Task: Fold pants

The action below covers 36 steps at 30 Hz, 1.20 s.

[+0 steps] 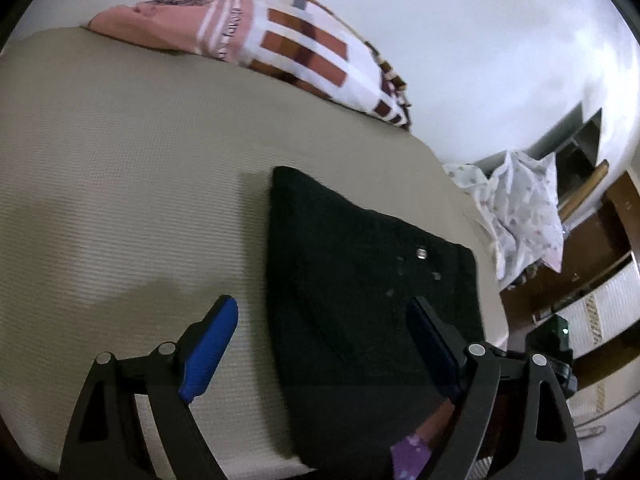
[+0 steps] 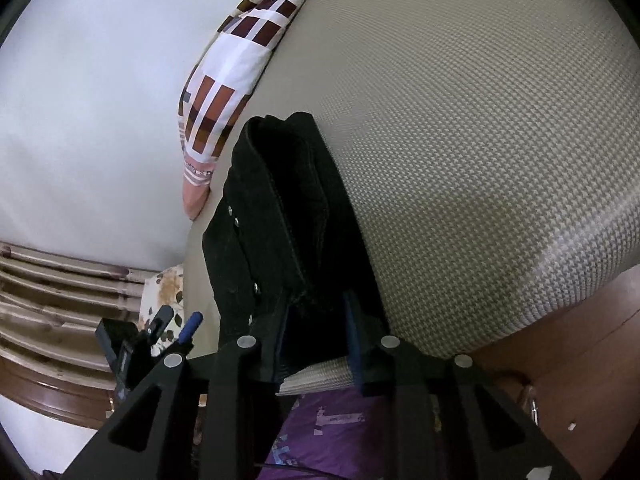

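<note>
Black pants [image 1: 360, 280] lie folded into a compact rectangle on a beige woven mattress [image 1: 140, 180], metal button facing up. My left gripper [image 1: 324, 332] is open just above their near edge, its blue-padded fingers [image 1: 212, 344] spread wide, empty. In the right wrist view the same pants [image 2: 288, 208] lie along the mattress [image 2: 480, 140] edge. My right gripper [image 2: 320, 336] has its fingers closed on the near end of the pants at the mattress corner.
A brown-and-white checked pillow [image 1: 304, 52] and a pink pillow [image 1: 132, 24] lie at the far end against a white wall. A floral cloth [image 1: 520, 208] hangs beside the bed by wooden furniture [image 1: 600, 248]. The left gripper [image 2: 176, 332] shows in the right wrist view.
</note>
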Motion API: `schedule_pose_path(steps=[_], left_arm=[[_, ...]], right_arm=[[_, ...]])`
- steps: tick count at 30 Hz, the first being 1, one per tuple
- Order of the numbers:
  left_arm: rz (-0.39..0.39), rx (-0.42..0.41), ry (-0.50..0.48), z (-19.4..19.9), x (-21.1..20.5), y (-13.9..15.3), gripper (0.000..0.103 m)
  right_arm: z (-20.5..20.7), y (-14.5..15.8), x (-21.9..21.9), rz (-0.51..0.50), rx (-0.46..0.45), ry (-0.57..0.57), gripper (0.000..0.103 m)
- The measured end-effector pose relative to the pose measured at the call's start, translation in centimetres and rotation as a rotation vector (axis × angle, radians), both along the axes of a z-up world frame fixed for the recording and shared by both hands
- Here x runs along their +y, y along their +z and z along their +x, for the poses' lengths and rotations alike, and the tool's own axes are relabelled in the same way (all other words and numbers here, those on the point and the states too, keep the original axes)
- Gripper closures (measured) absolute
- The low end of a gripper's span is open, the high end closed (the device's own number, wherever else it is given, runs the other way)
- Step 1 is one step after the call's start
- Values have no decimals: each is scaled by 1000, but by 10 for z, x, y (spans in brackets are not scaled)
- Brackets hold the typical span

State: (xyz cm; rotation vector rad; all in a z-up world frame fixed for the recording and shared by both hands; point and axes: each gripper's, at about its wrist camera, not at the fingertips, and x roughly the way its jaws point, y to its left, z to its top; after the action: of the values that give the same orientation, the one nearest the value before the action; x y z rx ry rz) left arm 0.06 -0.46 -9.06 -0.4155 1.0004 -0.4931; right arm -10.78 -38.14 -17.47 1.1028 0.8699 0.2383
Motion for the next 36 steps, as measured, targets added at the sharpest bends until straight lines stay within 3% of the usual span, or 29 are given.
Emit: schedule_pose_path(steps=[4, 8, 13, 20, 27, 33, 36], left_arm=[[26, 38, -10, 8, 2, -10, 17], [52, 35, -56, 12, -10, -15, 17], [145, 0, -123, 14, -35, -14, 17], [275, -34, -160, 13, -63, -16, 17], [396, -67, -204, 7, -83, -21, 17], [439, -75, -218, 7, -92, -23, 16], [449, -75, -220, 8, -94, -24, 13]], right_arm=[[3, 7, 3, -44, -4, 13, 71], [5, 26, -1, -130, -21, 4, 69], [21, 42, -4, -219, -34, 34, 37], [62, 42, 10, -326, -31, 125, 37], [78, 28, 22, -366, -21, 193, 37], [79, 25, 22, -398, -58, 236, 37], [81, 23, 18, -354, -62, 245, 30]])
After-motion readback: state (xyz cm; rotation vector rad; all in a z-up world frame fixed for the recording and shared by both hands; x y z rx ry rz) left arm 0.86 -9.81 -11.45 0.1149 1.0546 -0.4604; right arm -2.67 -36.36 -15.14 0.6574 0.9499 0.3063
